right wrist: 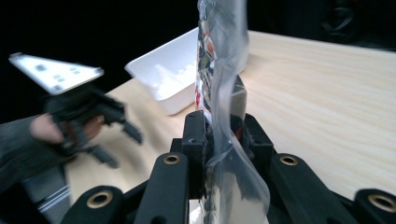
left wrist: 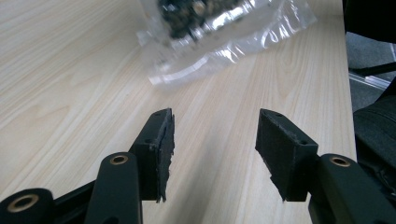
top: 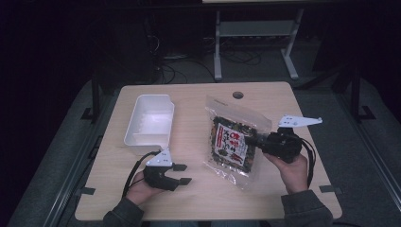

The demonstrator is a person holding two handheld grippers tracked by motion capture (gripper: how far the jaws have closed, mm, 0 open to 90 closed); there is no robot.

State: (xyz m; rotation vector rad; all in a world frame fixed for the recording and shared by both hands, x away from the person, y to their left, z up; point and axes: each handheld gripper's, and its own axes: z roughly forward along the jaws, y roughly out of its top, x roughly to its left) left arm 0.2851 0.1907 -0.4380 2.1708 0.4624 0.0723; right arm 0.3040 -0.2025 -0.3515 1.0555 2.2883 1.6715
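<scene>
Clear plastic snack bag (top: 235, 142), dark seaweed-looking mix inside with a red-white label, is pinched by the right gripper (top: 259, 141) at its right edge, mid-height; in the right gripper view the film (right wrist: 219, 116) runs edge-on straight up between the pads, jaws clamped on it. Bag looks lifted and tilted rather than flat, lower corner hanging near the wooden table (top: 198, 198), probably held by the side so it can swing over to the white tray (top: 149, 124). Left gripper (top: 182, 174) hovers low at the near-left, jaws apart with nothing between them; its own view shows bare wood between the pads (left wrist: 164, 149) and the bag's crinkled bottom seal (left wrist: 215, 56) ahead, apart from them. Judging by that, it is clear of the bag, either released or ready to steady it. Tray sits at the table's far-left, long side running away from the person, empty, open top, well apart from the bag with bare tabletop between. Room for moving: wide free strip across the middle and near edge; the left hand (top: 142, 189) sits below the tray, close to the path. Round cable hole (top: 238, 95) at the far edge, out of the way. Tray walls look low, so little lift needed.
</scene>
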